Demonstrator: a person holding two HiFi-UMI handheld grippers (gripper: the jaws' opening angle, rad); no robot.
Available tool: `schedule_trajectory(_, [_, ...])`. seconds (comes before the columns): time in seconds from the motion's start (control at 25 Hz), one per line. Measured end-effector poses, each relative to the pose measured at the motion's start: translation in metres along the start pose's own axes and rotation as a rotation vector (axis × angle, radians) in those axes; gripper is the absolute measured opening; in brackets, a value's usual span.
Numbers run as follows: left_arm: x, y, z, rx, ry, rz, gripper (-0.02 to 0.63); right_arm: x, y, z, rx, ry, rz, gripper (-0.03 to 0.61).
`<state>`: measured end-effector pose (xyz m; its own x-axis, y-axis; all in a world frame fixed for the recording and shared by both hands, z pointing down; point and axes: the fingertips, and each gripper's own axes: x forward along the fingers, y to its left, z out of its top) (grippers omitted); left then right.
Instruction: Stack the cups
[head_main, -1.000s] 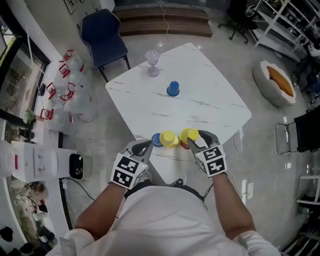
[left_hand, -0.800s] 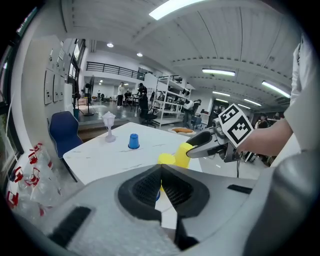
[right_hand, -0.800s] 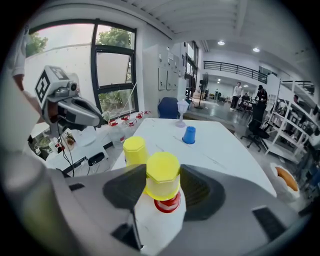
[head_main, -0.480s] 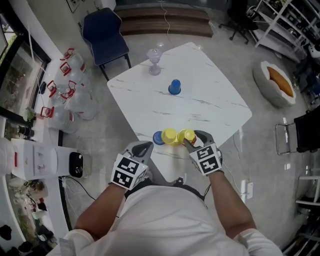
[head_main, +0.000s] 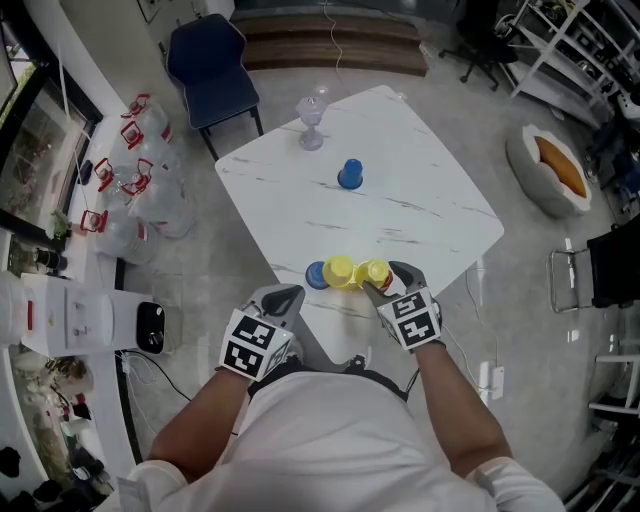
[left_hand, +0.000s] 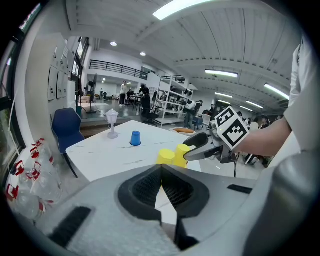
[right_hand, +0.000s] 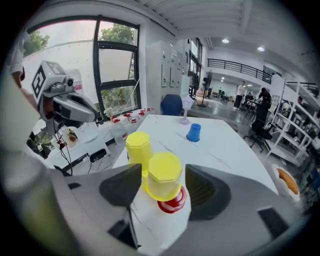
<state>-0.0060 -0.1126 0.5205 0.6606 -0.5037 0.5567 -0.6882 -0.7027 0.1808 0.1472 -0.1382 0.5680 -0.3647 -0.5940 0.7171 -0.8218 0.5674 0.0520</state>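
1. The yellow cup (right_hand: 164, 175) now sits upside down over the red cup (right_hand: 174, 204) at the near edge of the table (head_main: 420, 200); only the red rim shows beneath it, on the side nearest the camera.
2. What has changed: a second ago the right gripper (head_main: 388, 282) was closed on this yellow cup, a little further right; its jaws have just been opening, and they now stand wide on either side of the cup with a gap at each pad, so the cup is released and rests on its own.
3. My reading is that one stacking step is done: yellow on red is placed and looks seated, though I cannot tell whether it is pushed fully down.
4. Just beside this pair stands a second yellow cup (right_hand: 138, 147), upside down; touching or nearly touching it on the far side is the near blue cup (head_main: 315, 275); the far blue cup (head_main: 349, 174) stands alone, well apart toward the middle of the table, with a glass goblet (head_main: 312, 123) beyond it.
5. The left gripper (left_hand: 161, 180) hangs by the table's near edge, its jaws closed together on nothing.
6. Three loose cups remain, so the task looks well short of finished; the right gripper should back away without nudging the fresh stack.
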Motion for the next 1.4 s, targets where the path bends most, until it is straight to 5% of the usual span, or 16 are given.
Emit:
schedule_trajectory(0.24, [0.001, 0.004, -0.001, -0.014, -0.003, 0.013, 0.009, -0.023, 0.0, 0.02, 0.012, -0.113, 0.023, 0.273])
schedule_trajectory(0.48, [0.003, 0.003, 0.008, -0.015, -0.023, 0.037, 0.009, -0.052, -0.05, 0.055, 0.302, -0.352, 0.096, 0.181])
schedule_trajectory(0.76, [-0.003, 0.006, 0.008, -0.062, -0.036, 0.111, 0.009, 0.01, -0.113, 0.055, 0.272, -0.25, 0.065, 0.161])
schedule_trajectory(1.4, [-0.018, 0.023, -0.01, -0.167, -0.013, 0.286, 0.009, 0.176, -0.153, 0.103, 0.076, -0.057, 0.071, 0.223])
